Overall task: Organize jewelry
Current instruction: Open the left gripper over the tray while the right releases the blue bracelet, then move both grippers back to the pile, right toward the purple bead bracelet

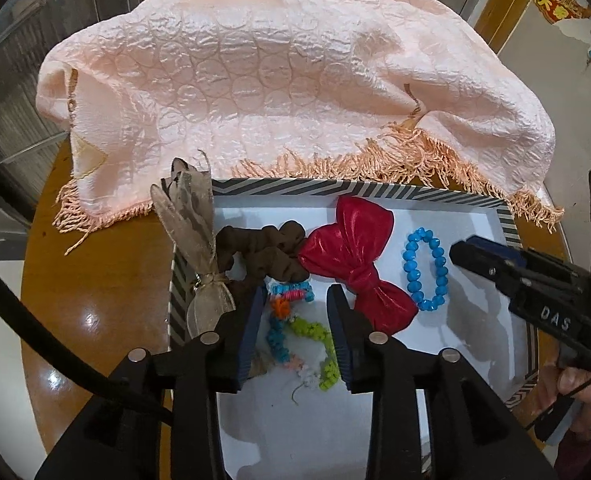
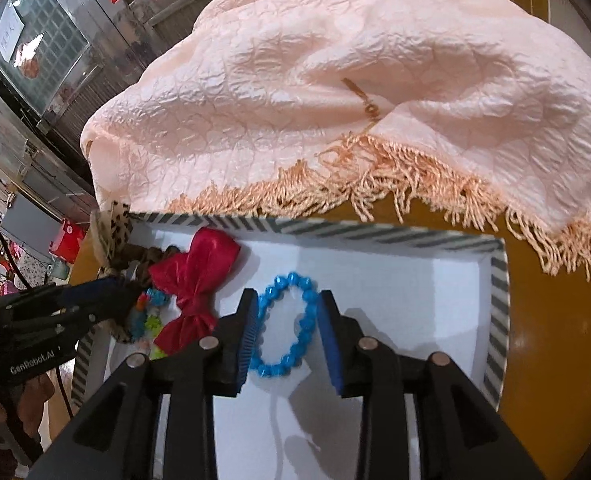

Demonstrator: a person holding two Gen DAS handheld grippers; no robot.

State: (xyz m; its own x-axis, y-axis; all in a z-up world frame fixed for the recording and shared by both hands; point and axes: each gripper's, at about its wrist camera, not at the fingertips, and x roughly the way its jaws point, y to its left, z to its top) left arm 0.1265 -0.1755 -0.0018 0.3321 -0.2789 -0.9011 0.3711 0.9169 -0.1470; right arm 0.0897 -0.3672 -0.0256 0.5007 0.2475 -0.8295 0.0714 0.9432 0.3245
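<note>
A white tray with a striped rim (image 1: 375,190) (image 2: 499,312) holds a red bow (image 1: 359,264) (image 2: 193,280), a blue bead bracelet (image 1: 425,270) (image 2: 285,322), a brown scrunchie (image 1: 259,254), a beige ribbon bow (image 1: 199,232) and a multicoloured bead bracelet (image 1: 295,328). My left gripper (image 1: 297,300) is open above the multicoloured bracelet, its fingers either side of it. My right gripper (image 2: 285,304) is open over the blue bracelet, whose sides lie near the pads; it also shows in the left wrist view (image 1: 495,258).
A pink fringed cloth (image 1: 287,80) (image 2: 375,92) is bunched on the round wooden table (image 1: 103,280) (image 2: 555,340) just behind the tray. The left gripper's body (image 2: 55,320) reaches in from the left of the right wrist view.
</note>
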